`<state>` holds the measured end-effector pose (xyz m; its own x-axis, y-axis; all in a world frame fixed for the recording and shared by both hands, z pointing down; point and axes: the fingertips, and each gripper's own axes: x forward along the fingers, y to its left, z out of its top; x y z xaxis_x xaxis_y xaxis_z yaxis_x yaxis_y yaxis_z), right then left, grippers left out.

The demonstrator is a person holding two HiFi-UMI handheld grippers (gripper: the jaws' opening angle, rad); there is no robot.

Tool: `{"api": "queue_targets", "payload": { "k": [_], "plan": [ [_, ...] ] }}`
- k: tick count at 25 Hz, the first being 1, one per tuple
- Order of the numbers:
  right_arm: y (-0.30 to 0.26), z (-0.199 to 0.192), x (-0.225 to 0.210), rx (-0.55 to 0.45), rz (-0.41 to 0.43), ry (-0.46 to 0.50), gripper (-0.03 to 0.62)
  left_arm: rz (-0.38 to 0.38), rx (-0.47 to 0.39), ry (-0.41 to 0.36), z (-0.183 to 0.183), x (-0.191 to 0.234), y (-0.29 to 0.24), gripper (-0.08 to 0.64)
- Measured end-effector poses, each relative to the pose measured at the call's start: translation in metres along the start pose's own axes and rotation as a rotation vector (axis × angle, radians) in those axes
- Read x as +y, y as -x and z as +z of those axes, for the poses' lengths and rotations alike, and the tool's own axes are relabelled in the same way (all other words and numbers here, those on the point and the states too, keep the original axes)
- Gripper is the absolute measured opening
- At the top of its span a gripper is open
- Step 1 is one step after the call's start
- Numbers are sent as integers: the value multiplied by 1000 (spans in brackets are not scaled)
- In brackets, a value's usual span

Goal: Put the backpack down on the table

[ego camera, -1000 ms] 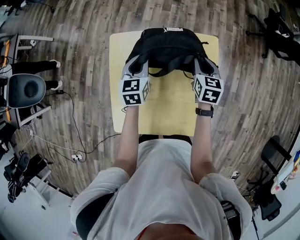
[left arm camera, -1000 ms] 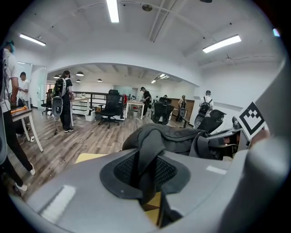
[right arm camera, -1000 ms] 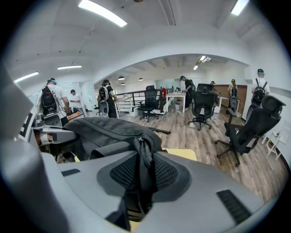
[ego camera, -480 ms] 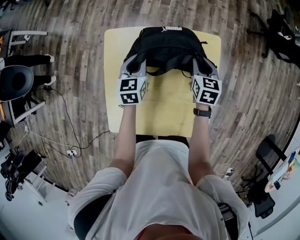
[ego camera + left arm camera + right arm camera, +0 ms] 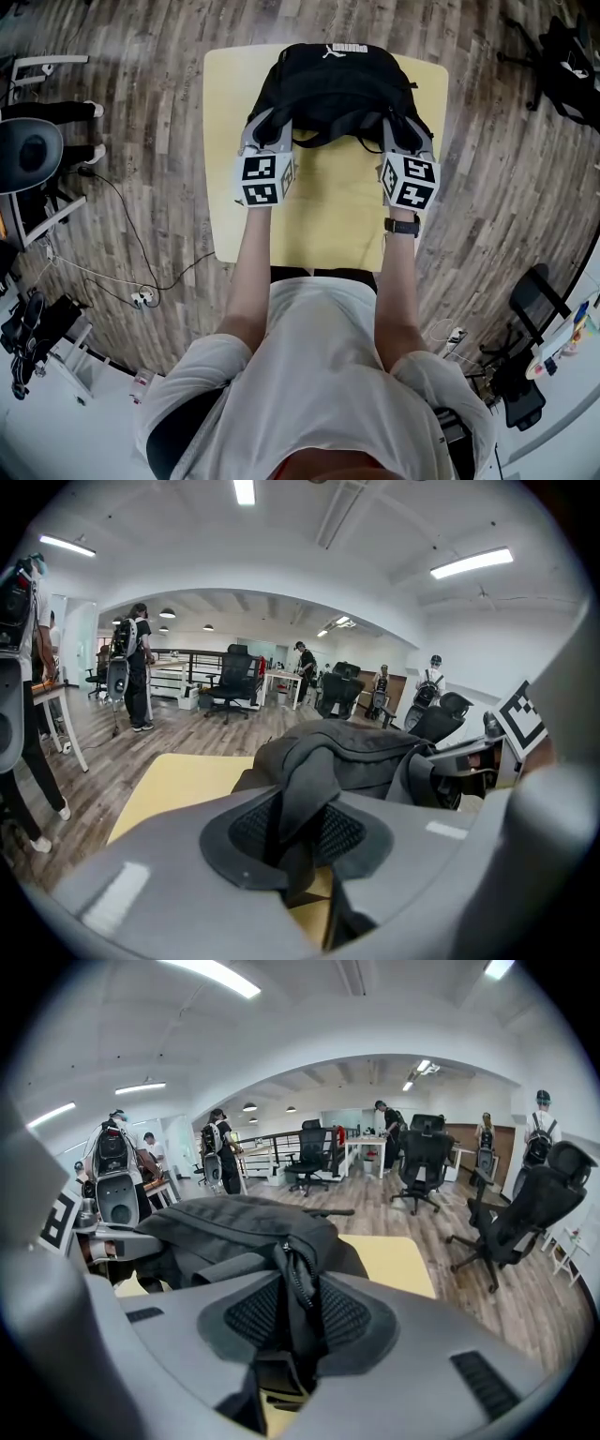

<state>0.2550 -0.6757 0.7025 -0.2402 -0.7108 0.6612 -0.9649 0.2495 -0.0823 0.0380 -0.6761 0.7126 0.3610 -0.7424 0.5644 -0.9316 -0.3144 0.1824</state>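
1. The black backpack [image 5: 337, 89] sits on the far half of the yellow table [image 5: 328, 220].
2. The left gripper [image 5: 270, 127] pinches a fold of it. The right gripper [image 5: 401, 129] is easing open, with the zipper edge between its jaws.
3. Wood floor [image 5: 141, 112] and office chairs [image 5: 424, 1162] surround the table.
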Motion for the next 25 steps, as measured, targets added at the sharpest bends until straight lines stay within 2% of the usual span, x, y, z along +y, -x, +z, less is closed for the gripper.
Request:
{"api": "queue_targets", "payload": {
  "k": [9, 12, 25],
  "plan": [
    [-11, -33, 4, 20, 20, -17, 130, -10, 60, -16, -36, 7, -8, 72],
    [-15, -41, 2, 11, 21, -27, 149, -11, 54, -40, -41, 8, -11, 77],
    [-23, -49, -1, -32, 29, -23, 178, -49, 12, -38, -48, 11, -15, 88]
  ]
}}
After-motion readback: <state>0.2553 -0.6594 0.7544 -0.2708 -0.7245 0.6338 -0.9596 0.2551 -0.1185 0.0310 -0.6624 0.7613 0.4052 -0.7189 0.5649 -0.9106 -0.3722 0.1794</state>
